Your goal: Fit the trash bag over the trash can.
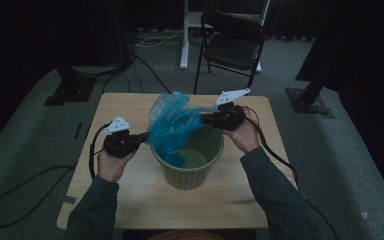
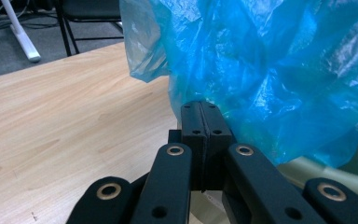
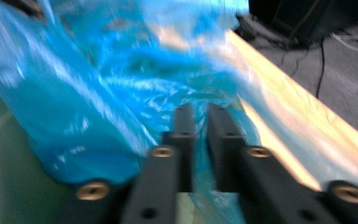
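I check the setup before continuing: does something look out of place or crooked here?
Yes. The blue plastic bag is not fitted over the green bin: it bunches crumpled above the rim on the left side, part hanging inside, so the lining looks unfinished.

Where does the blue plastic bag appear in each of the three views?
High view: blue plastic bag at centre, over the green bin.
Left gripper view: upper right, above the jaws.
Right gripper view: left and centre.
Shared landmark: the wooden table.
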Available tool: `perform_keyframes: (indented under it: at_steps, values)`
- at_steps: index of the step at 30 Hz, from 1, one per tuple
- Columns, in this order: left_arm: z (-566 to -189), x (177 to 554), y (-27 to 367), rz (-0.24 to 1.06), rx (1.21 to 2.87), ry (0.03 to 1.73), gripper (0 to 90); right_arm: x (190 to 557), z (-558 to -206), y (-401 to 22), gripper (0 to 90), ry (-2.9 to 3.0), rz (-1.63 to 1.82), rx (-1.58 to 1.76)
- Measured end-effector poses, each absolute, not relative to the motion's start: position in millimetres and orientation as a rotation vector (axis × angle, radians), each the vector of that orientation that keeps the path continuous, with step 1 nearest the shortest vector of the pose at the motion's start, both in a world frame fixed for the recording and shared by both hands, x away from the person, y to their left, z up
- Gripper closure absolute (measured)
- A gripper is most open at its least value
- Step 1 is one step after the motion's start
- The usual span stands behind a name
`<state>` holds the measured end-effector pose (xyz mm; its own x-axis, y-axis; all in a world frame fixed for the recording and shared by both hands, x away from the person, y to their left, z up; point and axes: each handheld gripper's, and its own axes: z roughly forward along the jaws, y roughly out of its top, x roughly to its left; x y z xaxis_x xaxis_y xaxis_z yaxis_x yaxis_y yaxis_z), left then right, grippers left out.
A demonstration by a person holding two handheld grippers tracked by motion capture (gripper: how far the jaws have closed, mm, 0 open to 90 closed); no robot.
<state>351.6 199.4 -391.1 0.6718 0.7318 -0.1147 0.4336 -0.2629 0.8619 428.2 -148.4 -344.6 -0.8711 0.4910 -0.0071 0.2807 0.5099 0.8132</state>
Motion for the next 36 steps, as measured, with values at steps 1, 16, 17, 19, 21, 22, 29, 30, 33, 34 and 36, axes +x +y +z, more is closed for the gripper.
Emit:
perform_keyframes:
  at_steps: [1, 16, 17, 19, 21, 22, 29, 30, 33, 34, 36]
  values:
    - [-392.6, 351.3, 199.8, 0.379, 1.9, 0.915, 90.0, 427.6, -345.5, -149.4, 90.0, 2.52, 1.275, 0.665]
    - [-402.1, 344.9, 201.1, 0.355, 1.868, 0.93, 90.0, 397.2, -349.6, -193.2, 90.0, 2.532, 1.204, 0.781]
    - [-402.2, 344.4, 201.2, 0.354, 1.867, 0.932, 90.0, 395.8, -349.7, -195.1, 90.0, 2.535, 1.209, 0.783]
    - [-402.4, 343.6, 201.0, 0.354, 1.87, 0.93, 90.0, 390.9, -349.5, -198.9, 90.0, 2.539, 1.207, 0.788]
    - [-402.6, 342.3, 201.0, 0.354, 1.871, 0.93, 90.0, 385.8, -349.0, -202.4, 90.0, 2.542, 1.197, 0.792]
    - [-402.6, 341.9, 201.0, 0.355, 1.871, 0.931, 90.0, 382.0, -348.8, -205.1, 90.0, 2.551, 1.196, 0.797]
    - [-400.8, 341.9, 203.7, 0.366, 1.861, 0.938, 89.4, 368.0, -344.4, -211.0, 86.3, 2.606, 1.236, 0.719]
    - [-400.1, 341.7, 203.6, 0.368, 1.857, 0.936, 88.6, 367.7, -341.4, -210.6, 82.7, 2.592, 1.267, 0.707]
    - [-397.8, 341.0, 203.6, 0.382, 1.857, 0.928, 86.1, 368.2, -331.5, -205.8, 74.4, 2.539, 1.344, 0.658]
    - [-397.8, 341.0, 203.6, 0.382, 1.857, 0.928, 85.1, 368.2, -331.5, -205.8, 74.4, 2.539, 1.344, 0.658]
    - [-395.6, 340.8, 205.1, 0.393, 1.854, 0.927, 83.6, 368.5, -325.0, -198.5, 67.5, 2.486, 1.378, 0.61]
